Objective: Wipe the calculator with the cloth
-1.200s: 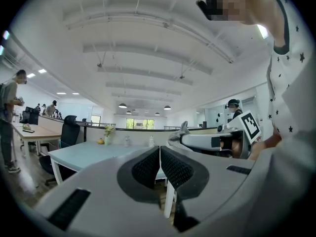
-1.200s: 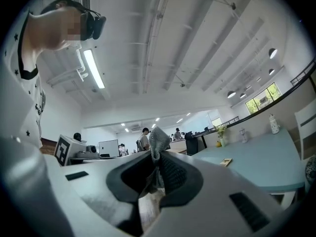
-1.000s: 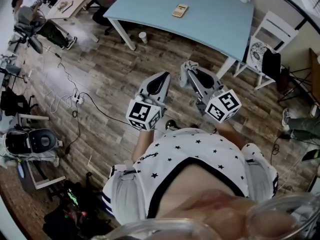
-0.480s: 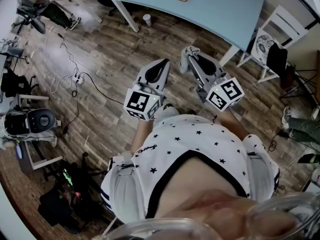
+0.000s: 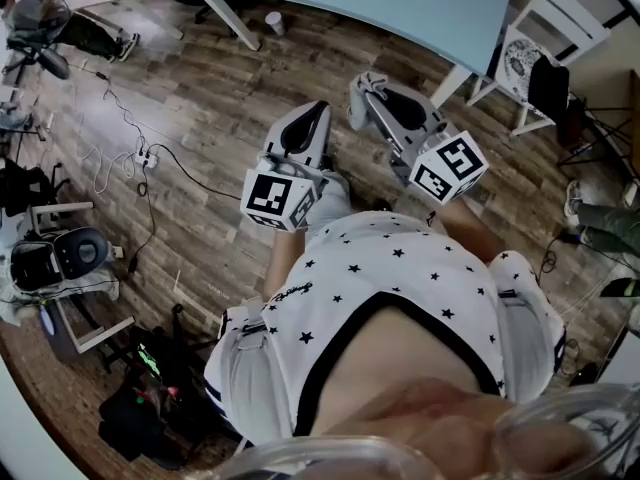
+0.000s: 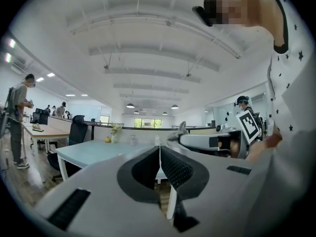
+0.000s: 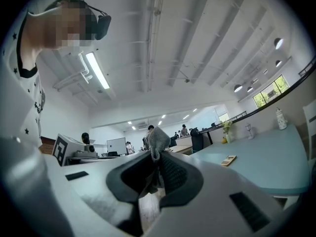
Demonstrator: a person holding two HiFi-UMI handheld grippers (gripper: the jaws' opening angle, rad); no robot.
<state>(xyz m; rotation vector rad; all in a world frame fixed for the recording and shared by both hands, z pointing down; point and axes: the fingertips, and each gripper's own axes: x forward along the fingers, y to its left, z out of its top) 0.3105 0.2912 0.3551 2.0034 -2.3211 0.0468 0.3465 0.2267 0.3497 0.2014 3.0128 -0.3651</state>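
Counter (image 5: 430,3): pale blue top, white legs, standing on a wood-plank floor (image 5: 200,208). Calculator (image 7: 228,160) lies flat on the top, with bare blue surface all round it. Along the far edge and well apart from the calculator: a bottle (image 7: 280,118) and a vase of flowers (image 7: 226,131). On the floor: a cup (image 5: 275,23) near a counter leg, a power strip (image 5: 146,157) with loose cables.
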